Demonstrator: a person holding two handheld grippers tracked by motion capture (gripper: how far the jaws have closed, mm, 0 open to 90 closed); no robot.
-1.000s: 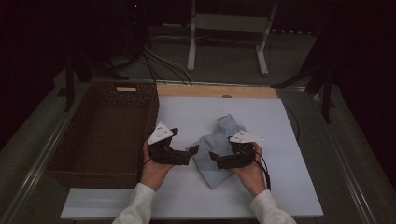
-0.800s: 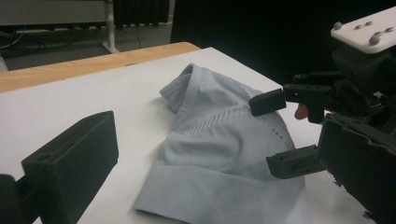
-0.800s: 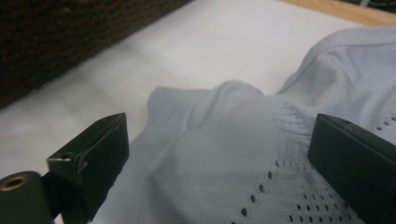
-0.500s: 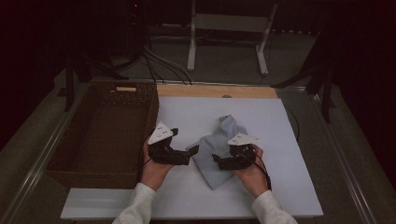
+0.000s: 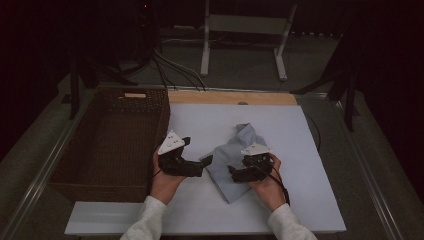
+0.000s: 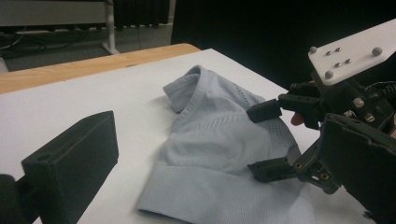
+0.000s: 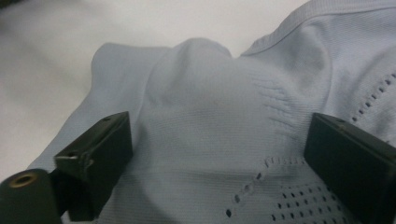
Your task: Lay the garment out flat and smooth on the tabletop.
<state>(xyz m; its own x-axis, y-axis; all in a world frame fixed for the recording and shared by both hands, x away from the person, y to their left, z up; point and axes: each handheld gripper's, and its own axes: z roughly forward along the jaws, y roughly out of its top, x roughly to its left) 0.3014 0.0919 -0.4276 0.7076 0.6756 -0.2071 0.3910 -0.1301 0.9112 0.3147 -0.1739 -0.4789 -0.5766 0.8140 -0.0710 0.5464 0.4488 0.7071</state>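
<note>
A: where's the shirt [image 5: 235, 160]?

B: pale blue, crumpled, on the white board [image 5: 300, 200]. Collar end points away from the person, hem end toward them. Basket [image 5: 107, 145] sits just left of the board, apart from the shirt

A: right gripper [image 5: 239, 175]?

B: over the shirt's near-right part, hand [image 5: 265, 185] behind it. Its own view has both jaws wide apart, a hump of fabric between them. Jaws were just closing, then eased back open a bit. Pads aren't pressing on the cloth, so no pinch

A: left gripper [image 5: 202, 162]?

B: at the shirt's left edge, tip pointing right toward the fabric. Left gripper view shows one jaw at bottom left over bare board, shirt ahead of it, nothing against the pad. Second jaw is out of frame, so spread or closed: can't tell

A: do the two grippers touch?

B: no, apart, shirt lies between them. In the left gripper view the right gripper [image 6: 264, 140] has one jaw above the fabric and one low on it, gap open
</note>
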